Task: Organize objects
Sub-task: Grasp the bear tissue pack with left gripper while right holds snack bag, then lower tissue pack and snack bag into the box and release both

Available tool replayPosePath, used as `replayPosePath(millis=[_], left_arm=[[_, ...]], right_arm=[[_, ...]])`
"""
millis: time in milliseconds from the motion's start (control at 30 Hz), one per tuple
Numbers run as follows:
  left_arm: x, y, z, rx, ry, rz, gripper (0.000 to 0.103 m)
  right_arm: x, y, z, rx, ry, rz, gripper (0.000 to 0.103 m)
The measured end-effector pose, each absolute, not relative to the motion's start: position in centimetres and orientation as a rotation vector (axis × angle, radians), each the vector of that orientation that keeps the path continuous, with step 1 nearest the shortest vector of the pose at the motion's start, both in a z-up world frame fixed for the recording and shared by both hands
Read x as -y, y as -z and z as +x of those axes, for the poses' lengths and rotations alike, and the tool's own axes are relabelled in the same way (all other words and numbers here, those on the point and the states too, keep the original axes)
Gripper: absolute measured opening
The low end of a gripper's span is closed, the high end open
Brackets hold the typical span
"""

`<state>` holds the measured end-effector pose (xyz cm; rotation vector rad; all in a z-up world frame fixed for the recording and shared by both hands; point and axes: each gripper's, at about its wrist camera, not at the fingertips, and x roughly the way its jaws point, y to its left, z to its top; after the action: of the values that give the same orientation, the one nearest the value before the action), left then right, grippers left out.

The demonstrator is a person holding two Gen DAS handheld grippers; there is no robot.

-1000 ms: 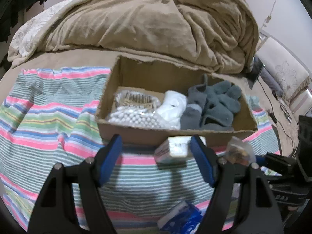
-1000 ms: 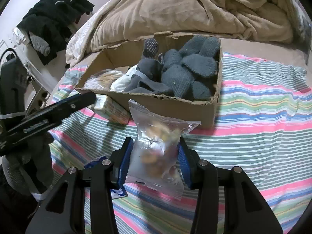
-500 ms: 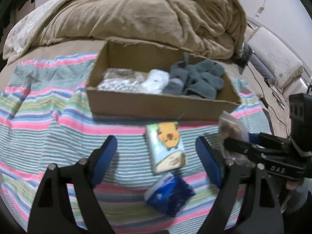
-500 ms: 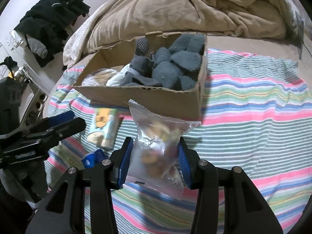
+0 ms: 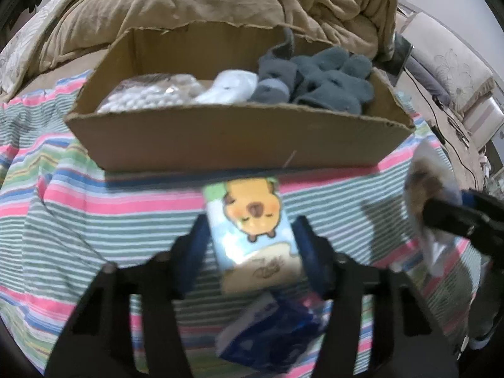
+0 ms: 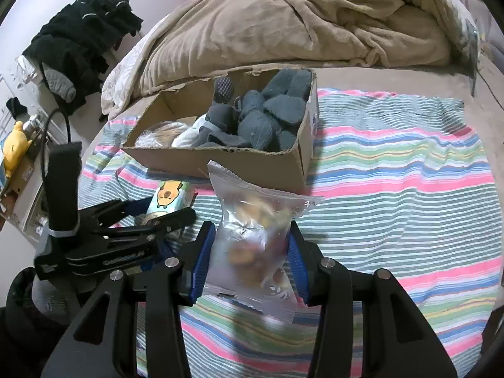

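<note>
A tissue pack [image 5: 252, 211] printed with a yellow cartoon animal lies on the striped cloth [image 5: 94, 220], just in front of the cardboard box [image 5: 236, 138]. My left gripper [image 5: 251, 230] straddles it; its jaws are closing and the blue pads meet the pack's sides. From the right wrist view the left gripper [image 6: 170, 208] shows at the left, around the tissue pack [image 6: 170, 193]. My right gripper [image 6: 252, 233] is shut on a clear snack bag [image 6: 252, 217], held above the cloth in front of the box [image 6: 220, 160]. The snack bag [image 5: 422, 189] also shows at the right.
The box holds grey socks [image 5: 324, 85], a white bundle [image 5: 230, 86] and a bag of white beads [image 5: 141, 100]. A blue packet [image 5: 274, 324] lies under my left gripper. A tan blanket [image 6: 299, 22] is heaped behind the box; black clothes [image 6: 82, 37] hang at the far left.
My left gripper dropped down over the tissue pack and its jaws narrowed from wide apart to the pack's sides. The right gripper kept its hold on the snack bag.
</note>
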<state>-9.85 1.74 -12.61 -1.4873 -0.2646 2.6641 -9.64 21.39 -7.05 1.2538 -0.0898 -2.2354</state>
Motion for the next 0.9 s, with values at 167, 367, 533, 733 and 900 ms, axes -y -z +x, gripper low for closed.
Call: replayPosePath(millis=[167,367,533,733,900], left_arm=[[-0.9,11.5,-8.9,0.306,-2.67,-1.438,0.047],[-0.1,8.8,-7.4,0.332,-2.695,-1.341,0.047],[0.8,6.3,-6.7,0.356,-2.729,-1.269,0.047],[2.2,3.8,-6.6,0.363,-2.772,-1.189,0.047],[3.1,2.5,-7.7,0.349,-2.802,-1.153,0.047]], right_arm=[[-21.5,5.9,-9.7,0.092,2.257,1.22,0.047],[-20.9,4.3,-10.0,0.074,2.276,1.177,0.047],[-20.6,3.0,-10.5,0.066,2.297,1.144,0.047],[-20.1,1.7,-11.2,0.043,2.319,1.087,0.047],[-19.7,1.0,-12.6,0.023,2.331,1.059,0.047]])
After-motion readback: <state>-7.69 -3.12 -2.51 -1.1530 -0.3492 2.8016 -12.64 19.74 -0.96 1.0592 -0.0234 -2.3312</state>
